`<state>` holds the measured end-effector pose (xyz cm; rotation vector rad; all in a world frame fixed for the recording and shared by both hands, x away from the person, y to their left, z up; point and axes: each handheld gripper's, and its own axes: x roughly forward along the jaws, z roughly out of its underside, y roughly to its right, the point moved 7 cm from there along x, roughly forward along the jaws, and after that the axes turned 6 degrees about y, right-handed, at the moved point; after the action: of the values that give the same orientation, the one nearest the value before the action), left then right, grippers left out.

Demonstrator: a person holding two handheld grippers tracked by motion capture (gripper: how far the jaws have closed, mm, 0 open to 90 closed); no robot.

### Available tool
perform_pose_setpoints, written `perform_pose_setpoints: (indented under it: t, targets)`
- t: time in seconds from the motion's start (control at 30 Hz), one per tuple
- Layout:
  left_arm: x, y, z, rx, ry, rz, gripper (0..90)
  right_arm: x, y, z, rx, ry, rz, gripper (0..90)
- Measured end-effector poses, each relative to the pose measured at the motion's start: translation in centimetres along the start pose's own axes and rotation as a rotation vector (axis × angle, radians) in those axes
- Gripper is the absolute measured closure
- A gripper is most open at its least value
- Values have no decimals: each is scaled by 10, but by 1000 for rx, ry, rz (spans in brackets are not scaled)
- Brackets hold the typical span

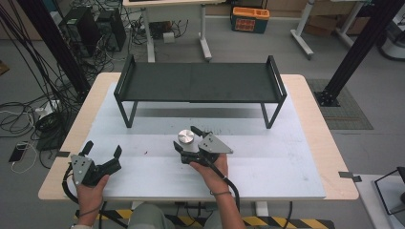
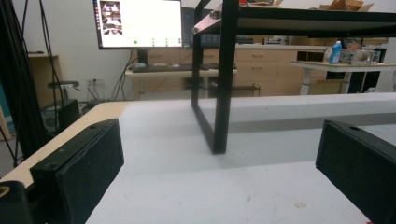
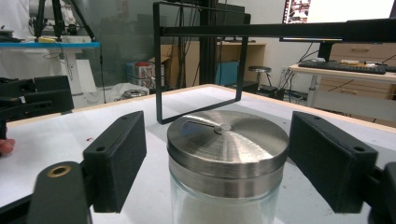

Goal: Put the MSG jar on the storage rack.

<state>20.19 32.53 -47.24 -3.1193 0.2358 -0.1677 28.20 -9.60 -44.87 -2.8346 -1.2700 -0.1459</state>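
a: where's the jar sitting?
b: glass jar (image 3: pixel 227 186) with the steel lid (image 1: pixel 186 136) is standing upright on the white worktop (image 1: pixel 267 157), in front of the black rack (image 1: pixel 200 82). my right claw (image 1: pixel 187 139) is straddling it, jaws apart, not touching the glass.
a: left?
b: i'm holding the left claw (image 1: pixel 102 151) low near the worktop's left edge, jaws spread wide, nothing between them.

Overhead and both low close views share the rack (image 1: pixel 200 82)
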Motion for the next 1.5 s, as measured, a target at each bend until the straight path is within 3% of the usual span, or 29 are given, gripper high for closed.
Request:
perform_pose_setpoints:
  t: [0.27,0.47,0.67,1.33,1.5]
  targets:
    - [0,0,0,-1,2,-2,12,1,1,1,7,0,-2,242]
    - [0,0,0,-1,3,-1,12,1,1,2,5,8,-6,368]
    - [0,0,0,0,5,-1,12,1,1,1,7,8,0,414]
    - [0,0,0,-2,5,0,12,0,0,-4,-29,-12,-6,423]
    - [0,0,0,-2,5,1,12,-1,0,-10,-19,0,-6,423]
